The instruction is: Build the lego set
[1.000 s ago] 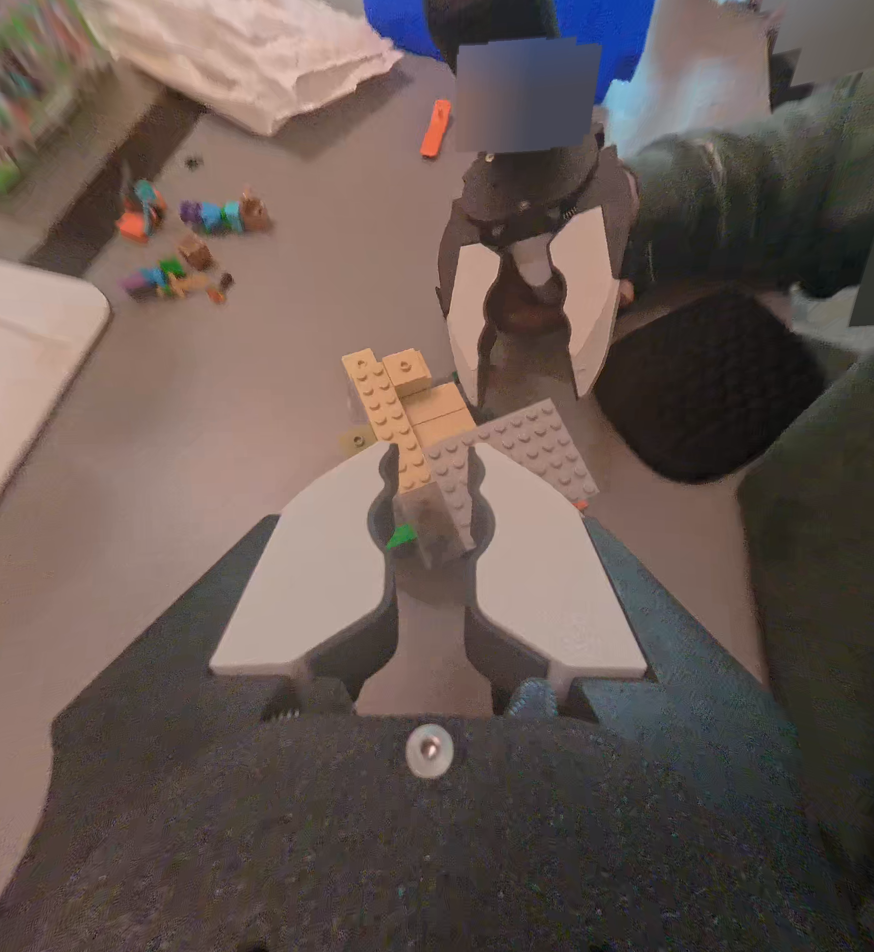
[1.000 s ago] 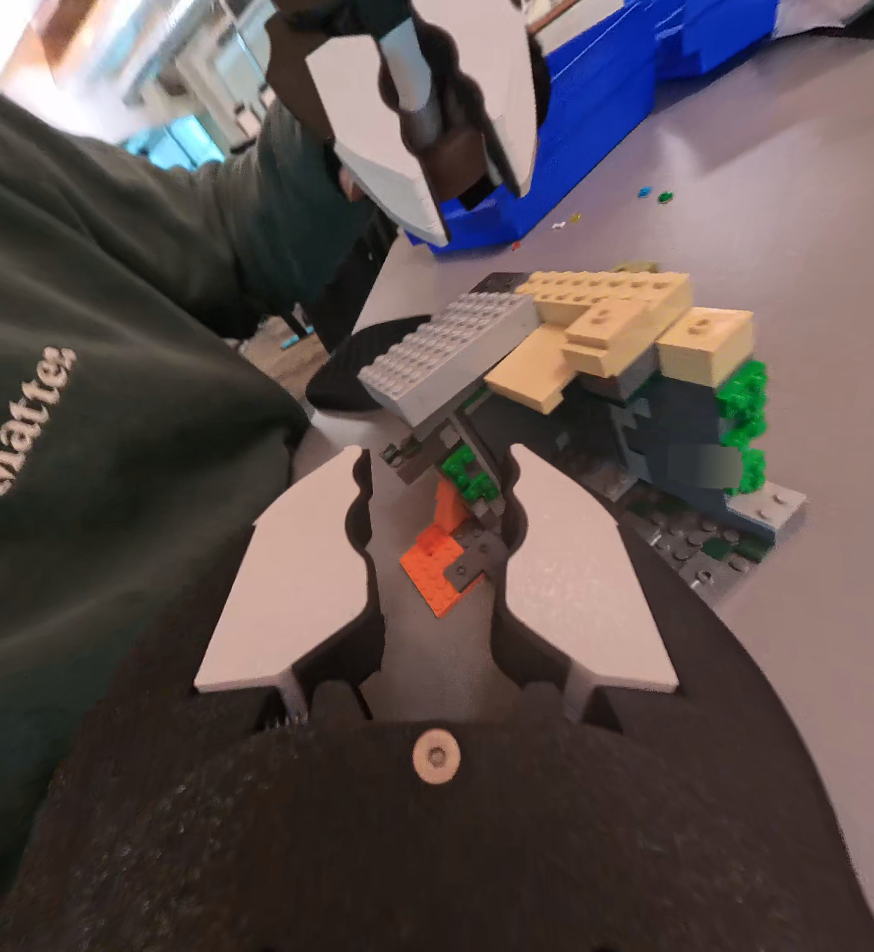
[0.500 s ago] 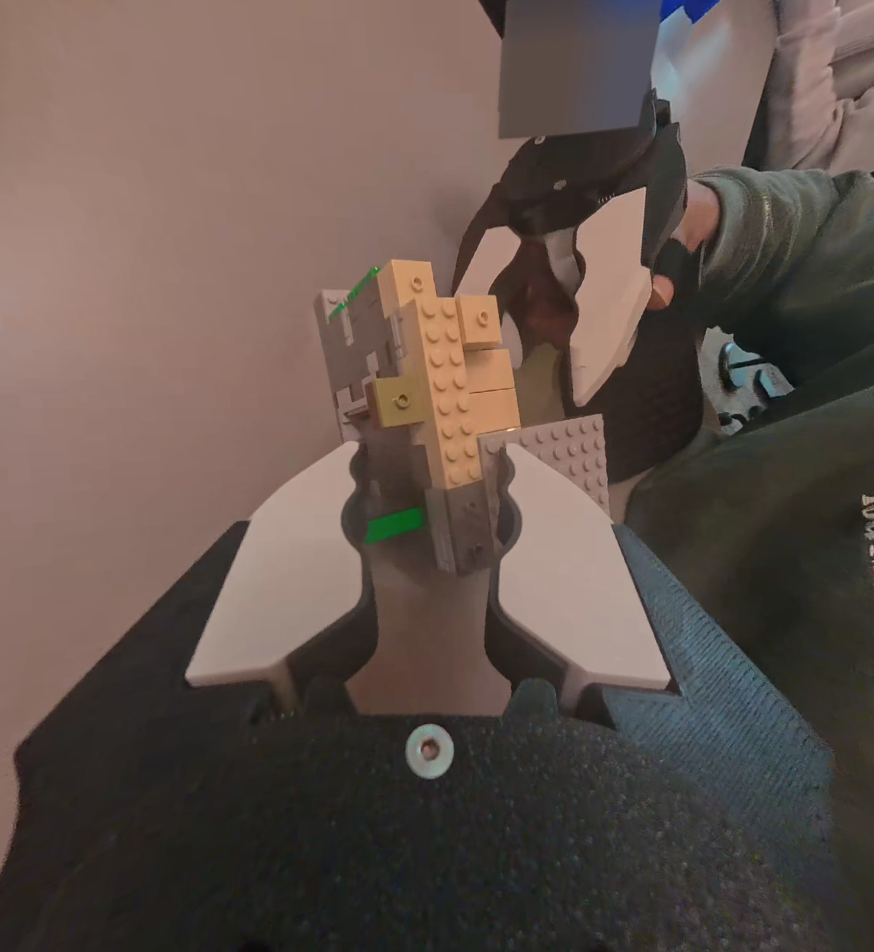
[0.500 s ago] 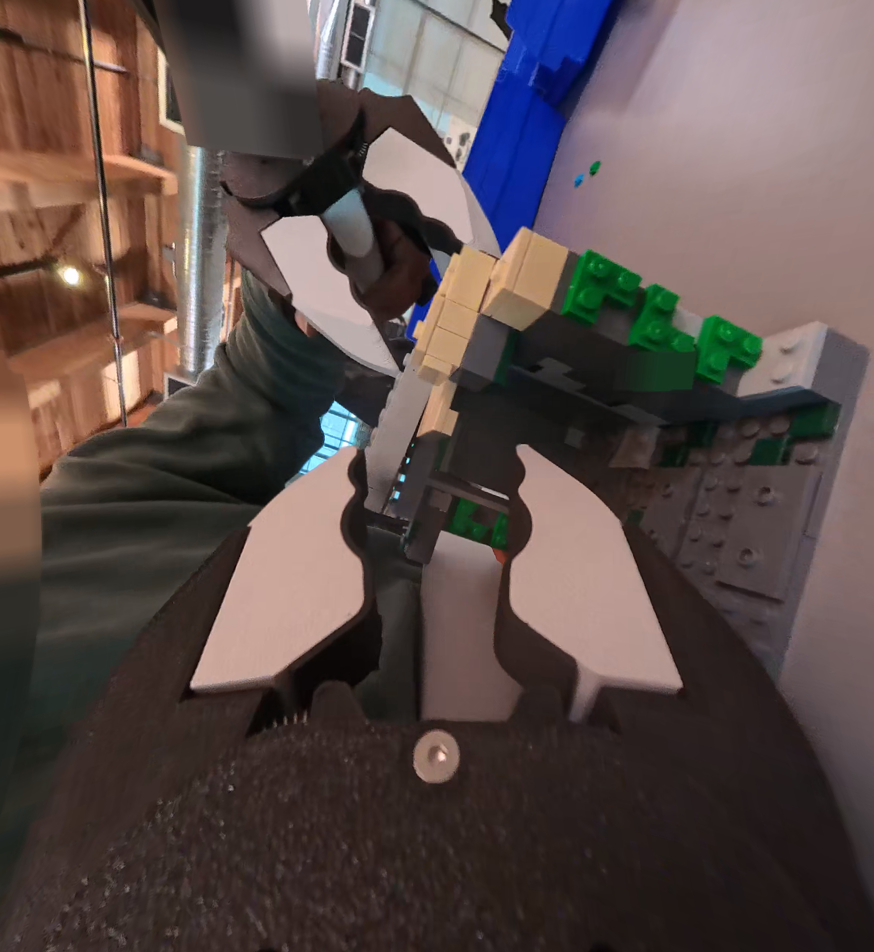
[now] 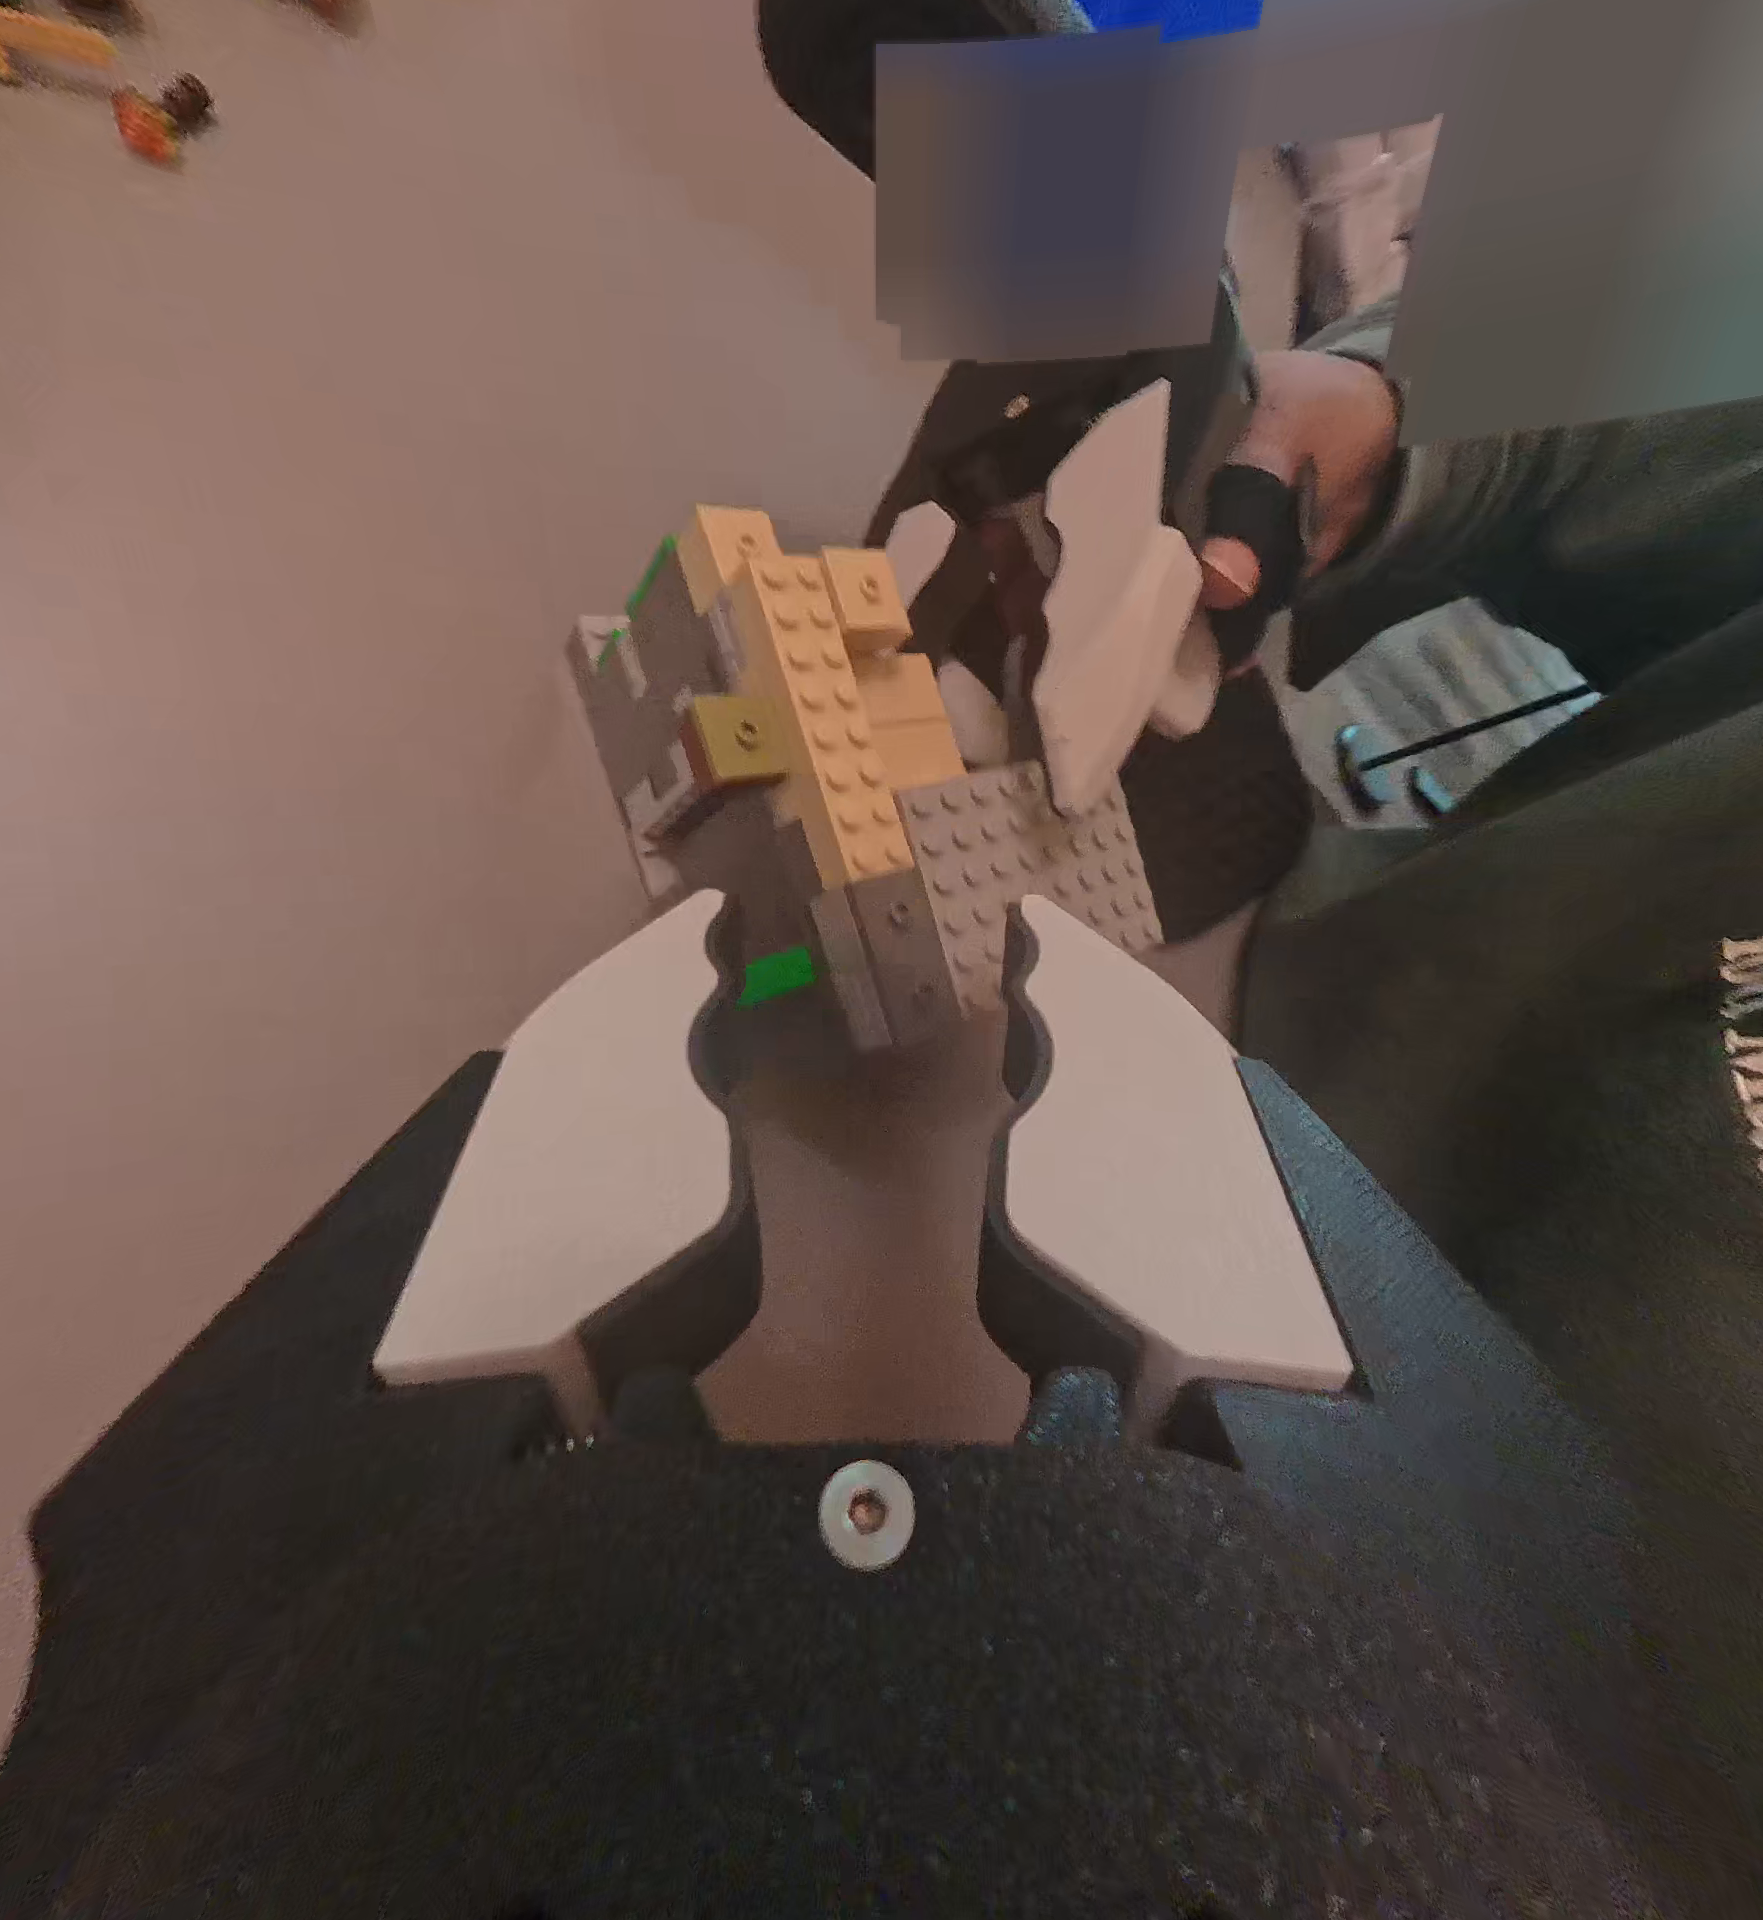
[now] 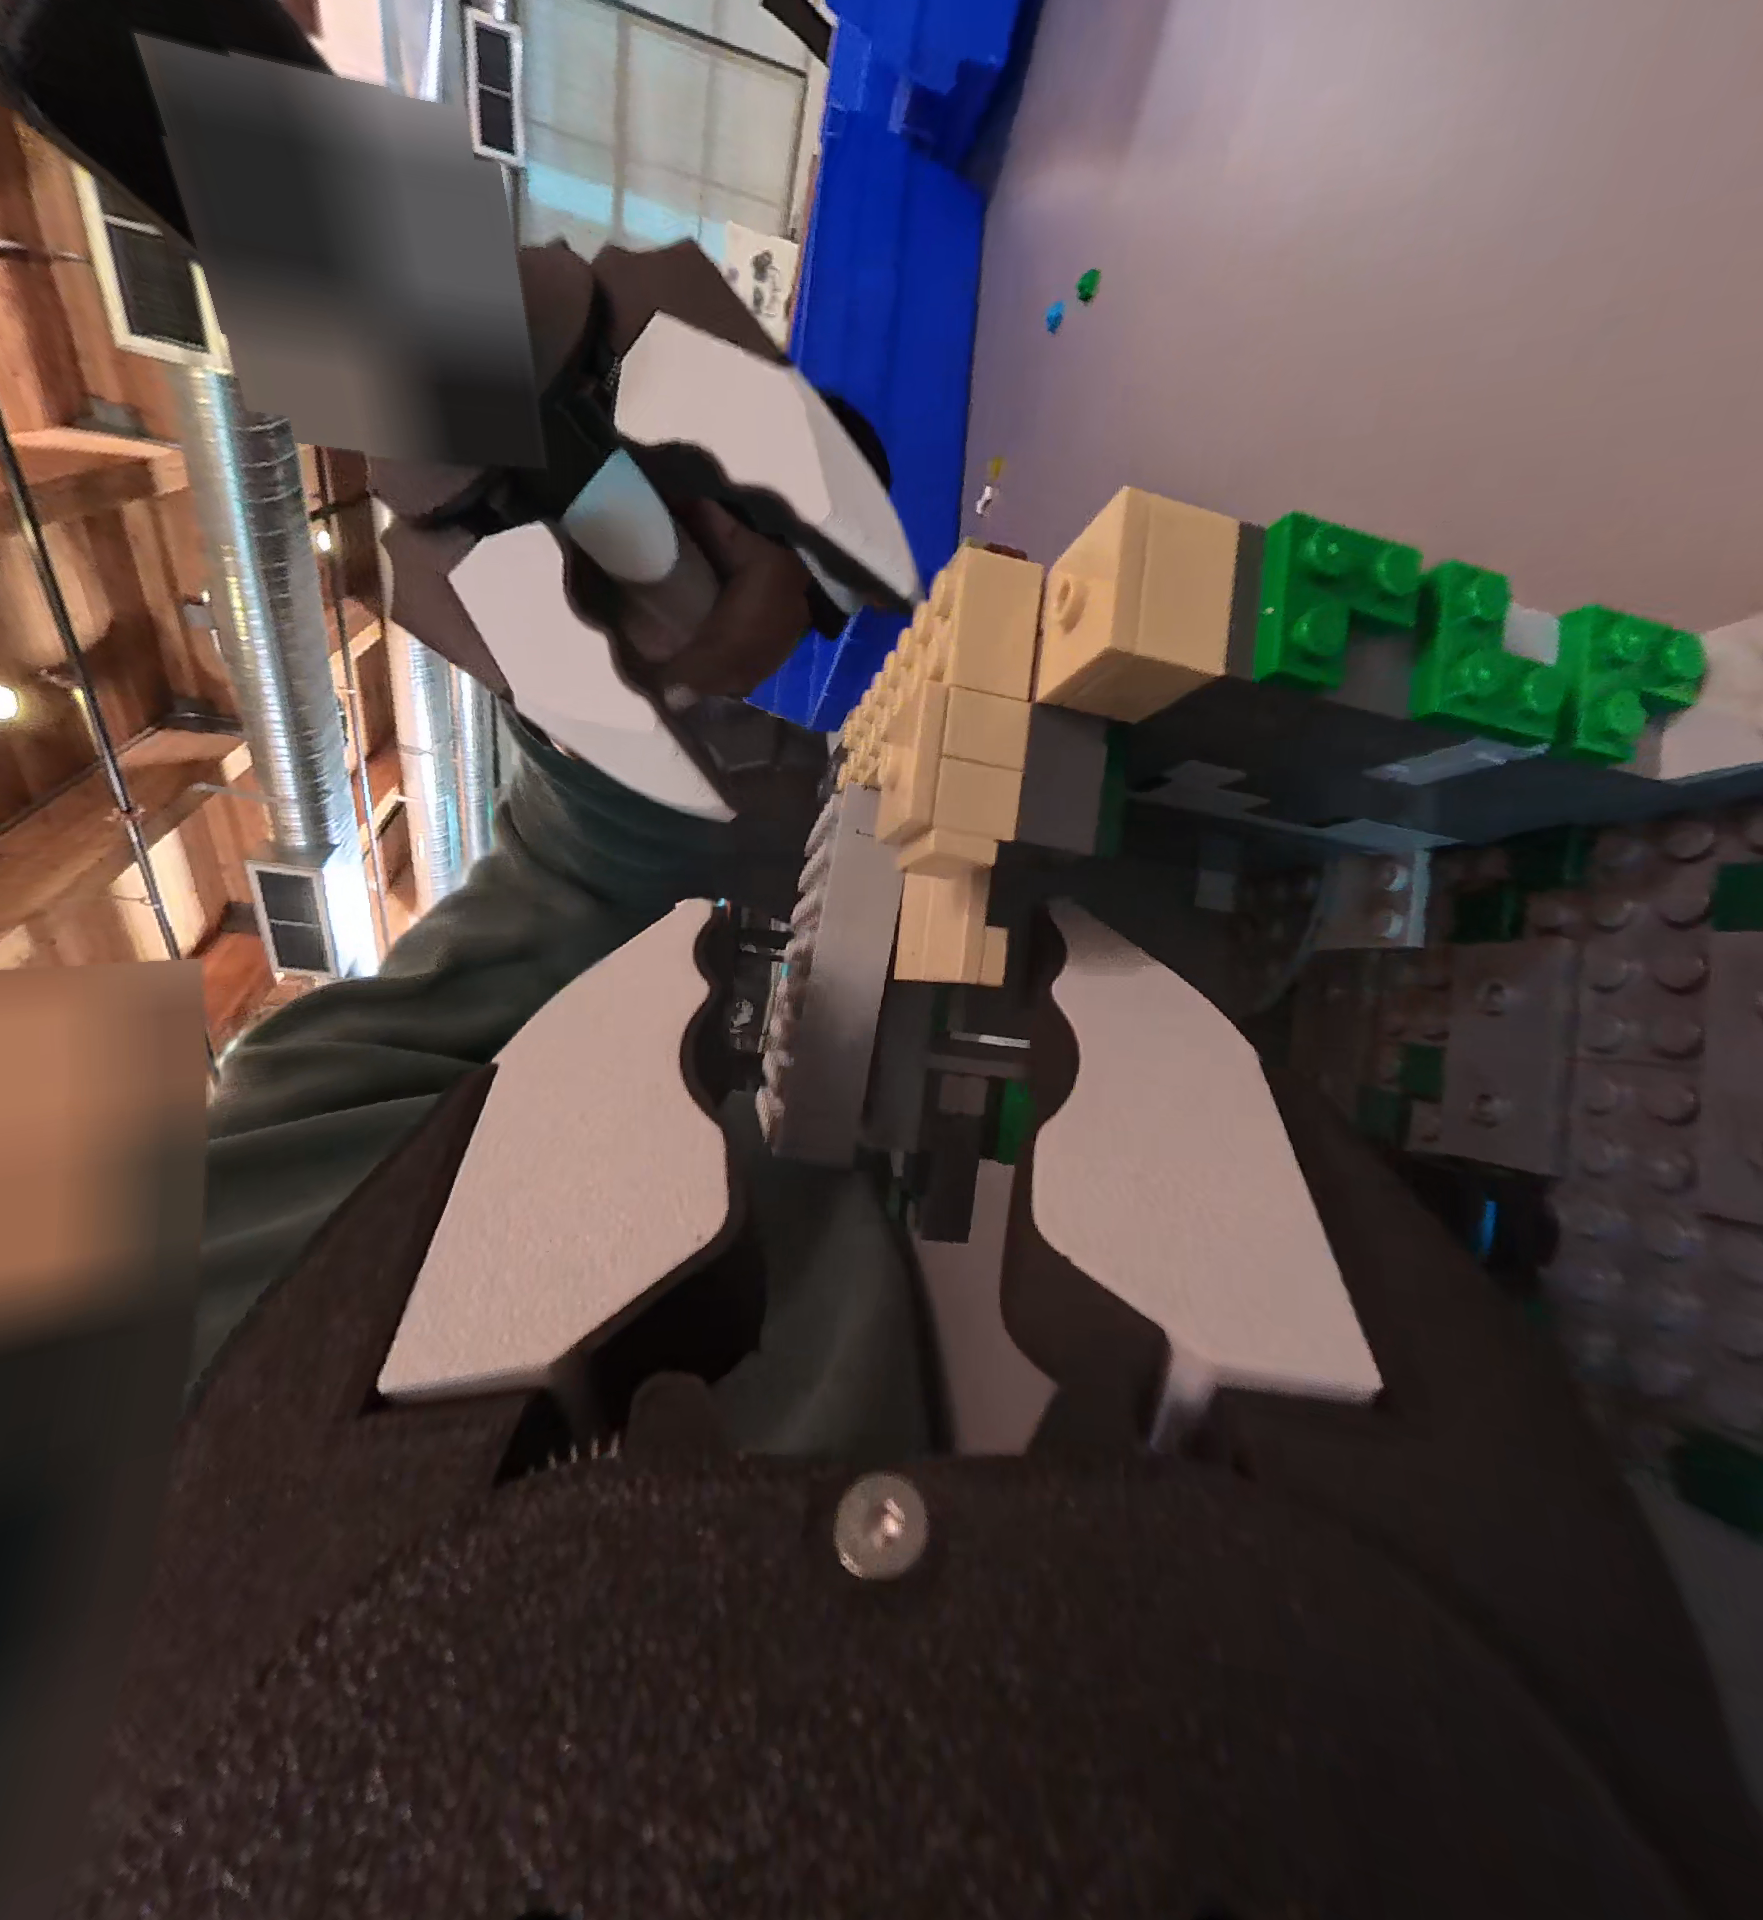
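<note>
- The brick model [image 5: 815,748] of tan, grey and green bricks stands on its dark grey base plate [image 6: 1635,1039] on the pale grey surface [image 5: 285,520]. Both cameras are rolled, so the surface looks upright.
- A grey studded plate [image 5: 1022,862] juts from the model's near end, beside the tan studded top. Bright green bricks [image 6: 1459,644] line the model's upper edge toward the base plate.
- The left gripper [image 5: 866,935] comes at the model's studded side with its fingers apart. They straddle the near end, the plate's corner lies at one fingertip, and a dark gap shows along the other finger.
- The right gripper [image 6: 877,935] has its fingers apart too. They straddle the plate's edge and the tan bricks, with a clear gap between the plate and one finger.
- A hand [image 5: 1303,499] in a dark green sleeve [image 5: 1583,540] holds the right gripper, just beyond the model.
- On the surface well away from the model lie a few loose small pieces [image 5: 150,114], blurred. Two tiny pieces, green and blue [image 6: 1069,296], lie beyond its tan end.
- A bright blue object [image 6: 887,260] sits on the surface behind the model.
- Beyond the surface's edge the room has wooden walls and shelves [image 6: 25,520], silver ducts [image 6: 264,582] and large windows [image 6: 669,104].
</note>
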Motion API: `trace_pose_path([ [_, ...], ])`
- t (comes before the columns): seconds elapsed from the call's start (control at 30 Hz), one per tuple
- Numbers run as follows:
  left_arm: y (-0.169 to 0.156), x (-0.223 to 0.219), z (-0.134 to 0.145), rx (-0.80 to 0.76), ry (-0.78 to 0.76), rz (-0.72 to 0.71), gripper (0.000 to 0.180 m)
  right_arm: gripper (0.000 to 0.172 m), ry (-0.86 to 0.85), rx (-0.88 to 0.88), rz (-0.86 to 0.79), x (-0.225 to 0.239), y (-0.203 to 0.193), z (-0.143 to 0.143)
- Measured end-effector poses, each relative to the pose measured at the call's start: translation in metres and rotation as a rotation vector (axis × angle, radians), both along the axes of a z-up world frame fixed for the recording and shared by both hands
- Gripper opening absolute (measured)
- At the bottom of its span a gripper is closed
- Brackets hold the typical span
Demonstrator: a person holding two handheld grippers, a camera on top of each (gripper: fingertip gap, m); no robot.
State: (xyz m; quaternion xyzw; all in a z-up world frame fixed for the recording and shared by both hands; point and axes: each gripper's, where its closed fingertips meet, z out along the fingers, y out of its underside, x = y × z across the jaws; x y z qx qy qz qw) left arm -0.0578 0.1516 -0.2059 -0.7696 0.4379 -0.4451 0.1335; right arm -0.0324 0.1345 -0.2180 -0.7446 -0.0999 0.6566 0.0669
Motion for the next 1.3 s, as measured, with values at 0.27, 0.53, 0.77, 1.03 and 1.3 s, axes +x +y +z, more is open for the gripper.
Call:
trace_pose_path([
  [0.27,-0.026,-0.002,-0.009,0.015,-0.153,-0.071,0.045,0.036,-0.007,-0.086,-0.073,-0.007,0.005,-0.003],
  [0.53,-0.037,0.004,-0.009,0.043,-0.243,-0.116,0.043,0.031,-0.005,-0.126,-0.035,-0.001,0.006,-0.002],
  [0.77,-0.035,0.007,-0.011,0.056,-0.270,-0.112,0.039,0.027,0.010,-0.136,0.006,-0.001,0.007,-0.001],
  [1.03,-0.030,0.011,-0.015,0.073,-0.254,-0.098,0.041,0.018,0.084,-0.147,0.033,-0.003,0.008,0.000],
  [1.3,-0.033,0.009,-0.013,0.050,-0.265,-0.115,0.045,0.020,0.055,-0.117,0.063,-0.005,0.005,0.000],
])
